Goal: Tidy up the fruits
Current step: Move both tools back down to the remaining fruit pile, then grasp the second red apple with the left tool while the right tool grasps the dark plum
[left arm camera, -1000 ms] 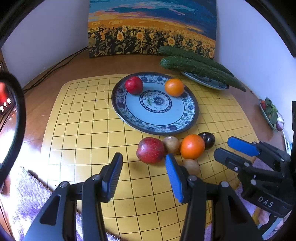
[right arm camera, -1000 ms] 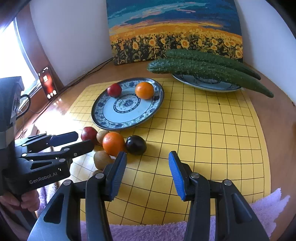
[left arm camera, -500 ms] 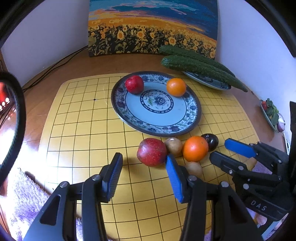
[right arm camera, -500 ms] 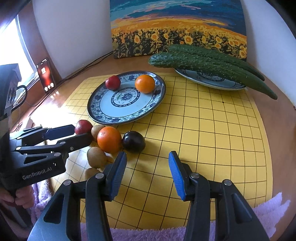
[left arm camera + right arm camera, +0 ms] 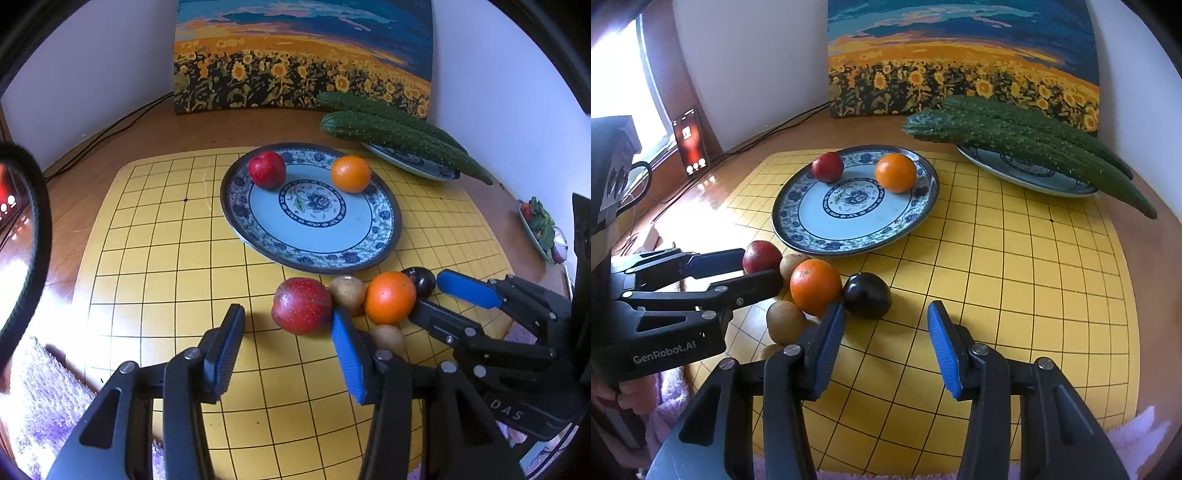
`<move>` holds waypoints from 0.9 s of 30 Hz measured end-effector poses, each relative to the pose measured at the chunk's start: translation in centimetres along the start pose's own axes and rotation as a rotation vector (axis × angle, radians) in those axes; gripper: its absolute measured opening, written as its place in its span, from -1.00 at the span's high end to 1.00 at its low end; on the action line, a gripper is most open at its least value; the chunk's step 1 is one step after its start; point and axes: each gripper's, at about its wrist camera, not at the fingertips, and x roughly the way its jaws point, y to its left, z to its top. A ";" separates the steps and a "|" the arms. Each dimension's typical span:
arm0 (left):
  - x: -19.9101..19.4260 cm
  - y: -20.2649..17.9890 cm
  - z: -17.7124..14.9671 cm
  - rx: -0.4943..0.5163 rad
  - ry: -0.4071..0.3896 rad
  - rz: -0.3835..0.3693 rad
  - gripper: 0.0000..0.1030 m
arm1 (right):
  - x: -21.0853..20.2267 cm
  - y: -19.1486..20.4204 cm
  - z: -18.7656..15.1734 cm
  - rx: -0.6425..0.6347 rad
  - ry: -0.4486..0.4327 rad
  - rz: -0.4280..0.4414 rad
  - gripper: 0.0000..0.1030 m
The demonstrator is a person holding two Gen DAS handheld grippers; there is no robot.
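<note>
Dark purple, near black: a plum [image 5: 867, 295] sat on the yellow grid board [image 5: 1015, 280], nearest fruit to the right gripper [image 5: 886, 341], at the right end of a loose cluster just near of the blue-patterned plate [image 5: 925, 206]. The cluster also held an orange [image 5: 815, 286], a red apple [image 5: 302, 305] and two or more brown kiwis [image 5: 785, 320]. A second apple [image 5: 827, 167] and a second orange [image 5: 895, 178] already lay on the plate.

The right gripper's jaws were moderately apart and closing, with nothing between them; the plum lay just beyond the left fingertip. The left gripper [image 5: 287, 345] stood moderately open and empty, with the red apple ahead of its right finger.

Judgement: the plum looked the likely pick. Best to centre the jaws on it first, since closing off-line would nudge it into the orange it touches. Round fruit will roll; grip at the widest part.

Hard to make out: a third brown fruit behind the right gripper's left finger, mostly hidden. Kiwi count uncertain. The cucumbers [image 5: 1027, 144] hid most of the far plate [image 5: 1027, 175].
</note>
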 end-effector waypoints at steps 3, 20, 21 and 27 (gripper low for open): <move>-0.1 0.1 0.0 -0.005 -0.002 -0.010 0.15 | 0.0 0.0 0.1 -0.003 -0.003 0.005 0.17; -0.9 0.5 -0.3 -0.001 -0.026 -0.030 0.37 | 0.1 0.5 0.1 -0.033 -0.041 0.051 0.50; -0.9 0.4 -0.3 -0.002 -0.026 -0.029 0.37 | 0.0 0.5 0.1 -0.032 -0.043 0.051 0.50; -1.7 0.6 -0.4 -0.009 -0.040 -0.024 0.37 | -1.0 0.5 -0.1 -0.020 -0.060 0.058 0.50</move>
